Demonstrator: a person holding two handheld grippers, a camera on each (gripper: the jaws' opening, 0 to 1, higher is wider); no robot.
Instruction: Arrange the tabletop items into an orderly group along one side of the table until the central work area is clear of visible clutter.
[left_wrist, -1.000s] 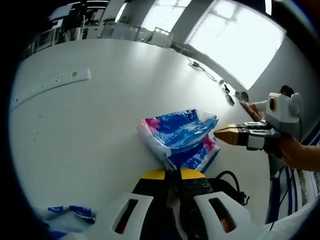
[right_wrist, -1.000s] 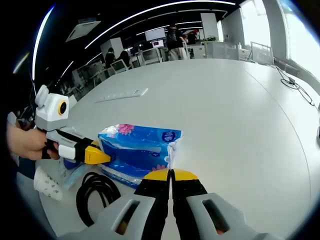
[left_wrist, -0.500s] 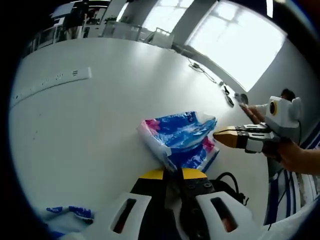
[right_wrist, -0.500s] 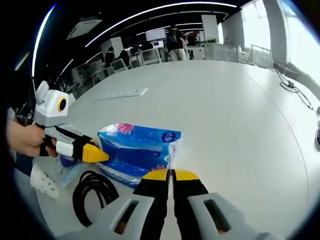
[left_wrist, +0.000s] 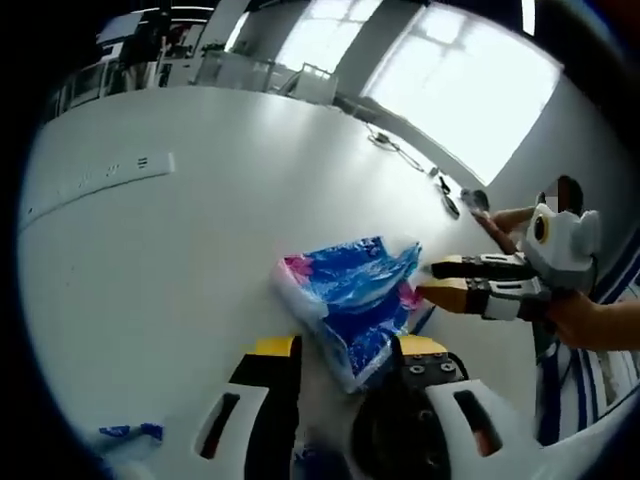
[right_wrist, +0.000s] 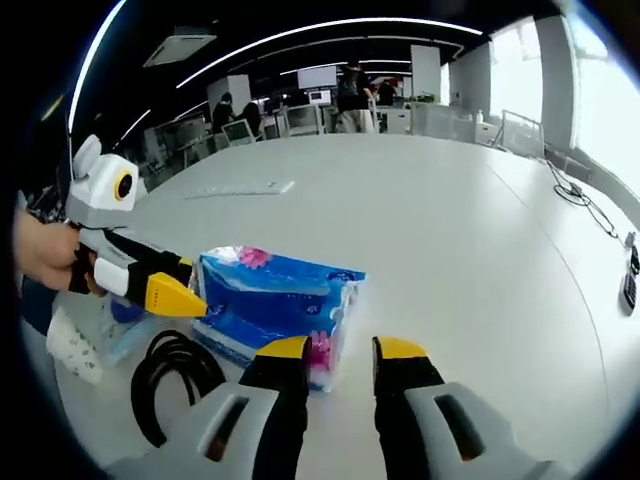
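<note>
While both tongs gape, the tissue pack (right_wrist: 272, 307) lies between them.

Both cameras sit low and close over the white table (left_wrist: 180, 250), facing each other across the blue tissue pack (left_wrist: 350, 295) (right_wrist: 275, 305), each catching the opposite gripper beside it.

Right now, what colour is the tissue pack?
Blue with pink flowers, clearest in the right gripper view: tissue pack.
</note>
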